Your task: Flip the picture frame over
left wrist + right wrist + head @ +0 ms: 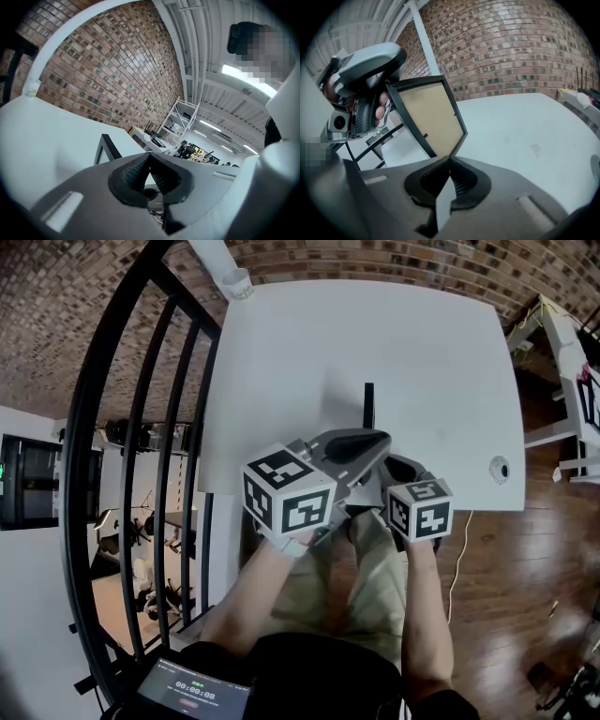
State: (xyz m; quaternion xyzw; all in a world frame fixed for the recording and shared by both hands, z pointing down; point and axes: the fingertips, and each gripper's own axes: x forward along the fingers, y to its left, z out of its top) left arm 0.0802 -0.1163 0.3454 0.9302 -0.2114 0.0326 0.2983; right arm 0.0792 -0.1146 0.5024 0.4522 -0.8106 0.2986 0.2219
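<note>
Black-rimmed picture frame point(426, 115) stands tilted, its lower corner pinched between the closed fingers of the right gripper point(449, 159). Fingertips of the left gripper point(149, 157) press together, with the frame's edge at ten o'clock.

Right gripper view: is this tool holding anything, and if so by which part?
The right tool is shut on the picture frame, pinching its bottom corner. The frame stands tilted above the white table, tan back showing.
</note>
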